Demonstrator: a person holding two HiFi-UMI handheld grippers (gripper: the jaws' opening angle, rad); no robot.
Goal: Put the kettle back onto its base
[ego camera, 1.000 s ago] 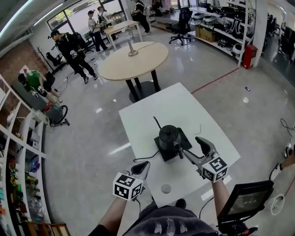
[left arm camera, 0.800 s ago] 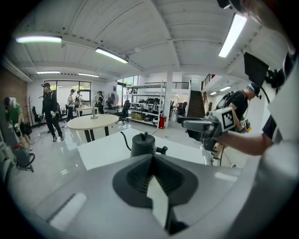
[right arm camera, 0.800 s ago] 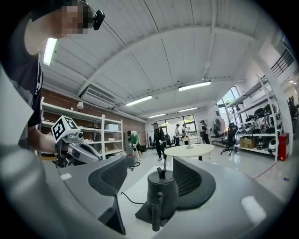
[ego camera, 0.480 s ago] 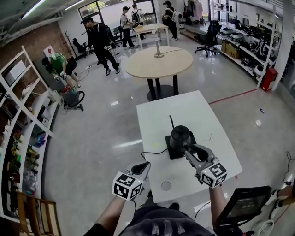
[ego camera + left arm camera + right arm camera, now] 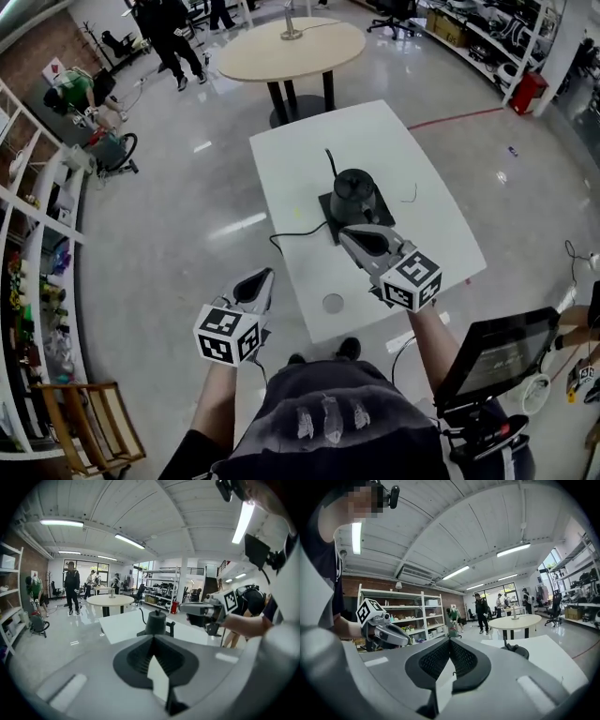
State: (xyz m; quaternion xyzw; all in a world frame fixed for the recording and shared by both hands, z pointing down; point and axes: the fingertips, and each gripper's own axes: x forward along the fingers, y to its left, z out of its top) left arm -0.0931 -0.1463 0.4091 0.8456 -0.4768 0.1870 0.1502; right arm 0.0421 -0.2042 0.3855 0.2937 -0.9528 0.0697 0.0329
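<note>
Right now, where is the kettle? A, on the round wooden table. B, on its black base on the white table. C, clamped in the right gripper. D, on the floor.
B: the kettle stands on its black base on the white table.

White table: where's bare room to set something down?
Far end beyond the kettle: bare. Right side, between base and table edge: mostly bare, one thin wire. Crowded: middle, with kettle, base, cable, right gripper over the near side.
</note>
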